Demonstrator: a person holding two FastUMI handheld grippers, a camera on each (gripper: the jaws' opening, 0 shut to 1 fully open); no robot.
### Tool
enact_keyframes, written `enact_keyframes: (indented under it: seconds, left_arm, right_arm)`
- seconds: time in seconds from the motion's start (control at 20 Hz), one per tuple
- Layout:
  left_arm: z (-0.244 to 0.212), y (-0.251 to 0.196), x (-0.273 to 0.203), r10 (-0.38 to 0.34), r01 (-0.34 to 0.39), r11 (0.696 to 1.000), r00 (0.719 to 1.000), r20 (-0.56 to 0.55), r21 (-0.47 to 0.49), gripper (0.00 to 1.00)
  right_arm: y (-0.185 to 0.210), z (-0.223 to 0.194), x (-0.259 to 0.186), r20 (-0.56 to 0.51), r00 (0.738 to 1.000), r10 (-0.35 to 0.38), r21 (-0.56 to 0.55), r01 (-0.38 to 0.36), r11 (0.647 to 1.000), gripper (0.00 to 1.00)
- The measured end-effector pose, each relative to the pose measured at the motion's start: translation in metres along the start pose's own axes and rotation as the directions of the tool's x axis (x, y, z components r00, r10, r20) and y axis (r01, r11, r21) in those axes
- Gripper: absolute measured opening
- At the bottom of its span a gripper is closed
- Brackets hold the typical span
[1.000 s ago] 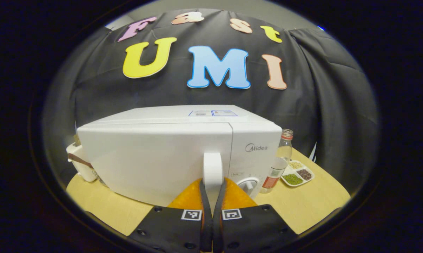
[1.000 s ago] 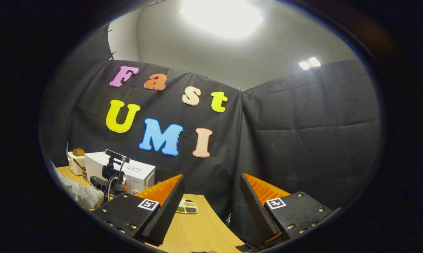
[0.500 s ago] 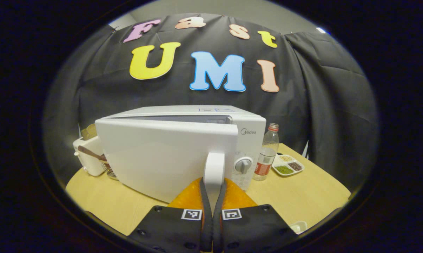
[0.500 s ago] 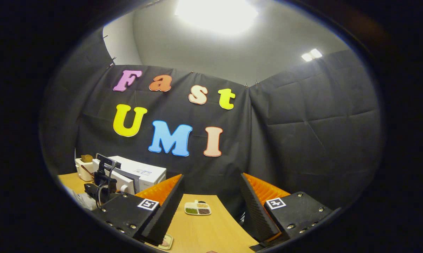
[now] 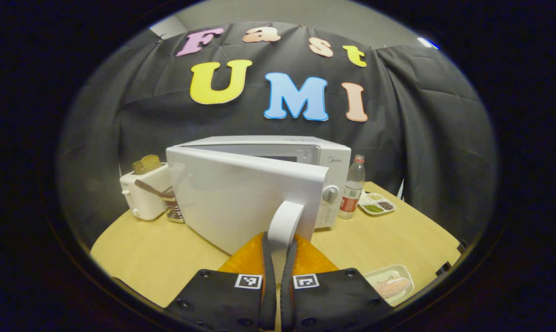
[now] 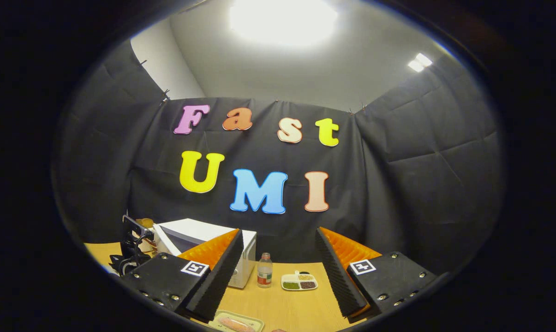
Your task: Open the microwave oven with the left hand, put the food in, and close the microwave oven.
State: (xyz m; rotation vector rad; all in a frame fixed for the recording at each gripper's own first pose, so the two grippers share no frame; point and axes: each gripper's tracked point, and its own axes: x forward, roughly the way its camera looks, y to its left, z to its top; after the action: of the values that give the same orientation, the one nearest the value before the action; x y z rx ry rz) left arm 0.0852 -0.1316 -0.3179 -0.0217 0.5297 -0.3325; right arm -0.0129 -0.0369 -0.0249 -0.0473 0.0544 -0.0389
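The white microwave (image 5: 301,152) stands at the back of the wooden table (image 5: 158,258). Its door (image 5: 241,198) is swung partway open toward me. My left gripper (image 5: 278,239) is shut on the door's white handle (image 5: 285,220). A pale tray of food (image 5: 389,283) lies near the table's front right. In the right gripper view my right gripper (image 6: 278,259) hangs open in the air, nothing between its fingers. Below it lies the food tray (image 6: 239,322). The microwave (image 6: 191,229) and the left gripper (image 6: 130,251) show at the left.
A plastic bottle (image 5: 354,186) and a three-part dish of grains (image 5: 377,204) stand right of the microwave. A white toaster (image 5: 141,198) with bread (image 5: 146,162) and a utensil holder (image 5: 172,211) stand to its left. Black cloth walls close in the back and right.
The microwave door has swung from shut to partway open as my left gripper pulled its handle back. The right gripper view has turned, bringing the bottle, dish and food tray into sight.
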Motion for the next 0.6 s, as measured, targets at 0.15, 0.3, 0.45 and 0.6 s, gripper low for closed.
enact_keyframes:
  seconds: [0.15, 0.3, 0.45, 0.6]
  left_arm:
    - [-0.007, 0.029, -0.027, 0.048, -0.048, 0.999, 0.999, -0.003, -0.006, 0.11]
    - [-0.015, 0.064, -0.054, 0.115, -0.115, 0.993, 0.993, -0.006, -0.015, 0.12]
    - [-0.022, 0.109, -0.080, 0.219, -0.220, 0.975, 0.976, -0.017, -0.035, 0.12]
    - [-0.030, 0.159, -0.102, 0.308, -0.310, 0.945, 0.951, -0.033, -0.101, 0.11]
  right_arm:
    - [0.022, 0.000, 0.007, 0.006, 0.999, 0.050, 0.012, -0.050, 0.999, 0.95]
    - [0.044, 0.002, 0.013, 0.013, 0.995, 0.099, 0.026, -0.100, 0.995, 0.95]
    - [0.068, 0.004, 0.017, 0.018, 0.988, 0.153, 0.040, -0.154, 0.987, 0.95]
    - [0.091, 0.007, 0.020, 0.027, 0.979, 0.204, 0.043, -0.205, 0.978, 0.95]
